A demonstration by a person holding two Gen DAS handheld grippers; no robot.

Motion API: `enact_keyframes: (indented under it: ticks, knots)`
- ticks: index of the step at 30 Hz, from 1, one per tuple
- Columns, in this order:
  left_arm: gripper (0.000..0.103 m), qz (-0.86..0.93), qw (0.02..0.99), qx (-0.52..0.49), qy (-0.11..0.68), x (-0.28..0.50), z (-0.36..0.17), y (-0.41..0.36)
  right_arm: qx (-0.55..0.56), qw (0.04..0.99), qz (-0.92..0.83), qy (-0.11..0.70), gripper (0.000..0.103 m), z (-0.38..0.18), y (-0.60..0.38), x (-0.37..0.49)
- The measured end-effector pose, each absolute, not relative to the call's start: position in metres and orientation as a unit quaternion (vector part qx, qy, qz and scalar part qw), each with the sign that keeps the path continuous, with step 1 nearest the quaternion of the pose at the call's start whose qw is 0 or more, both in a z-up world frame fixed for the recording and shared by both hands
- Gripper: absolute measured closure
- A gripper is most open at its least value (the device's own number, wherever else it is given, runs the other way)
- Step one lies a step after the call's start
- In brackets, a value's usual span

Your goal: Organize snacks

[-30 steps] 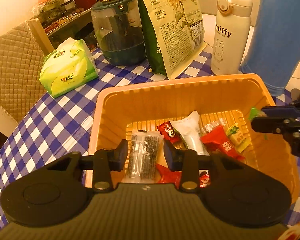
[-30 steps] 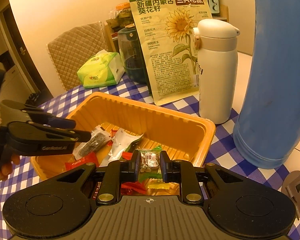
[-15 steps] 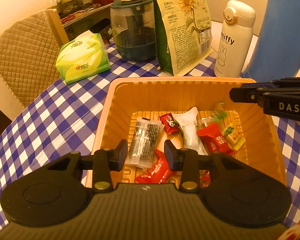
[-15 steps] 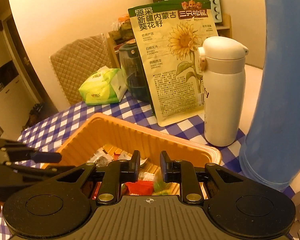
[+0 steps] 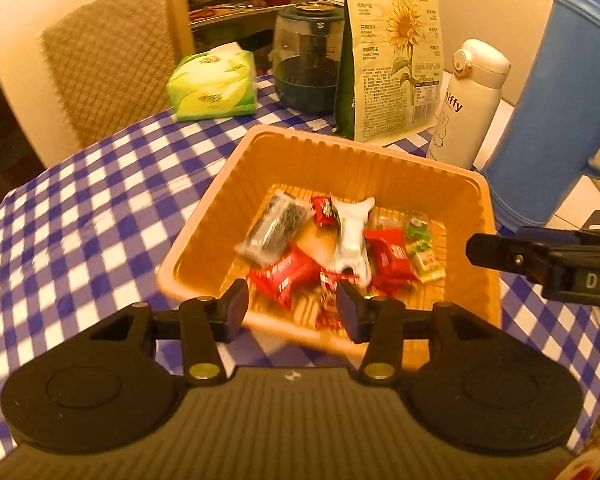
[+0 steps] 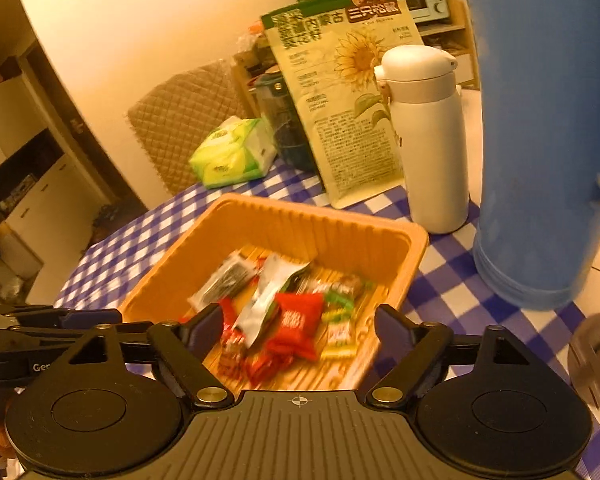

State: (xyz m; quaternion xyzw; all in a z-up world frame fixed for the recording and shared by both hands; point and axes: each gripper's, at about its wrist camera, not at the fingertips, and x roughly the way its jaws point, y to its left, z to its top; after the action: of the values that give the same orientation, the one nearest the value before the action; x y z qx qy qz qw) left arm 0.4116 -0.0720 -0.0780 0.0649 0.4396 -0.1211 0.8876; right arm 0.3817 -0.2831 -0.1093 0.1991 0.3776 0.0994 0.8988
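Observation:
An orange tray (image 5: 260, 168) on the blue checked tablecloth holds several wrapped snacks: a dark seaweed pack (image 5: 274, 228), a white pouch (image 5: 352, 236), red packets (image 5: 392, 256) and small green and yellow sweets (image 5: 422, 248). My left gripper (image 5: 292, 312) is open and empty above the tray's near rim. My right gripper (image 6: 296, 336) is open and empty over the tray (image 6: 320, 224), above the snacks (image 6: 296, 320). The right gripper also shows at the right edge of the left wrist view (image 5: 548, 260).
Behind the tray stand a sunflower-seed bag (image 5: 392, 52), a white flask (image 5: 468, 96), a blue jug (image 5: 560, 92), a dark jar (image 5: 306, 60) and a green tissue pack (image 5: 212, 86). A quilted chair (image 5: 108, 60) is at the far left.
Both grippers have pulled back and up from the tray. The right gripper has opened wide and the small green-wrapped sweet it held now lies in the tray.

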Motion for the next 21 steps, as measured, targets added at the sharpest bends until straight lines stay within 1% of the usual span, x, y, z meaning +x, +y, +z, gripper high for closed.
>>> enact_keyframes:
  ticks: [3, 6, 10, 21]
  knots:
    - [0.057, -0.101, 0.890, 0.051, 0.442, 0.388, -0.070, -0.069, 0.190, 0.899, 0.114, 0.379, 0.015, -0.102, -0.283, 0.364]
    - [0.056, -0.074, 0.891, 0.032, 0.447, 0.360, -0.062, -0.062, 0.174, 0.900, 0.131, 0.378, 0.014, -0.094, -0.280, 0.346]
    - [0.056, -0.031, 0.893, 0.016, 0.449, 0.320, -0.055, -0.049, 0.148, 0.899, 0.156, 0.383, 0.013, -0.085, -0.270, 0.320]
    - [0.056, 0.036, 0.888, -0.006, 0.458, 0.220, -0.043, -0.011, 0.107, 0.874, 0.207, 0.427, 0.013, -0.077, -0.228, 0.254]
